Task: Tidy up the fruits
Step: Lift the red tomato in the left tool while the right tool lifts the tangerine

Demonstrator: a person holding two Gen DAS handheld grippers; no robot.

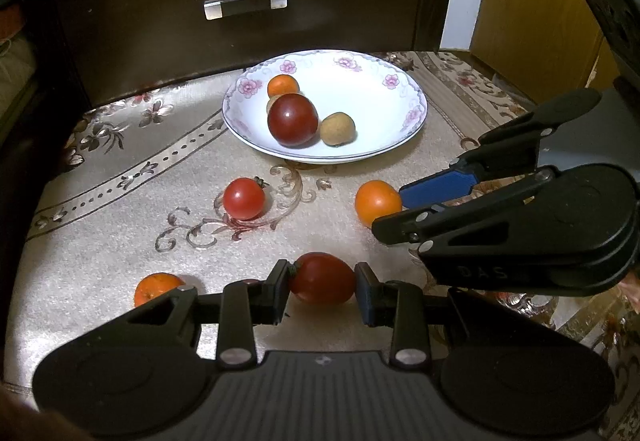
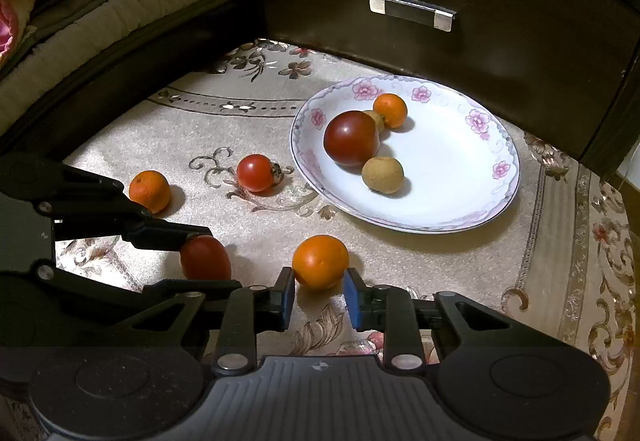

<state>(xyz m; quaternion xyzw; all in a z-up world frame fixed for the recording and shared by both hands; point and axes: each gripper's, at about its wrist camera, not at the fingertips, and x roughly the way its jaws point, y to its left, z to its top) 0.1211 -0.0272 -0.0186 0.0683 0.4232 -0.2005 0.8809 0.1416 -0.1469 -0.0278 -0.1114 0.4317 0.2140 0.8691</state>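
Two tools, two fruits: the left tool (image 1: 322, 291) brackets the oblong red tomato (image 1: 322, 277), pads touching or nearly so; the right tool (image 2: 319, 297) sits narrow around an orange (image 2: 320, 261), pads just beside its skin. Both fruits rest on the tabletop (image 1: 120, 241). Best squeeze gently at the widest part, lift straight, then carry to the floral plate (image 2: 480, 201).

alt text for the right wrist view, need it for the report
The right gripper brackets an orange on a floral tablecloth, its jaws apparently not yet touching it, while the left gripper closes on a red tomato. A flowered plate behind holds four fruits; another orange and tomato lie loose.
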